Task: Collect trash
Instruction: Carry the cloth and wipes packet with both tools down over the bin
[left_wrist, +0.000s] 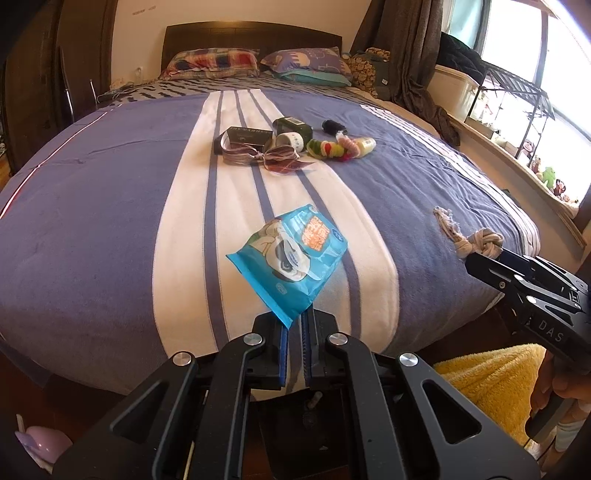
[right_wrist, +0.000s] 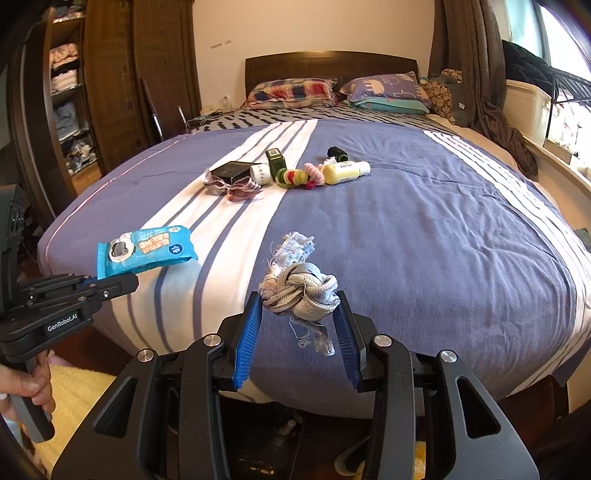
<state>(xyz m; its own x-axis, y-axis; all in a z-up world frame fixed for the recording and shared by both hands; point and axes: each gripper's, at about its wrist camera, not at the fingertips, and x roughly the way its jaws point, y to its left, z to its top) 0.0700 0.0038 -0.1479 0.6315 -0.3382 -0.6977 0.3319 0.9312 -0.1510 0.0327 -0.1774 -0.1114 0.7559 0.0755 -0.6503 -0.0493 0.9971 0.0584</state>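
My left gripper is shut on the corner of a blue wet-wipes packet and holds it above the bed's near edge; the packet also shows in the right wrist view. My right gripper is shut on a knotted grey fabric scrap with frayed ends, held above the blanket. The scrap and the right gripper also show at the right of the left wrist view. The left gripper appears at the left of the right wrist view.
Mid-bed lie a dark box with a ribbon bow, a green box, a white roll, colourful hair ties, a yellow bottle and a black item. Pillows lie at the headboard. A yellow rug lies on the floor.
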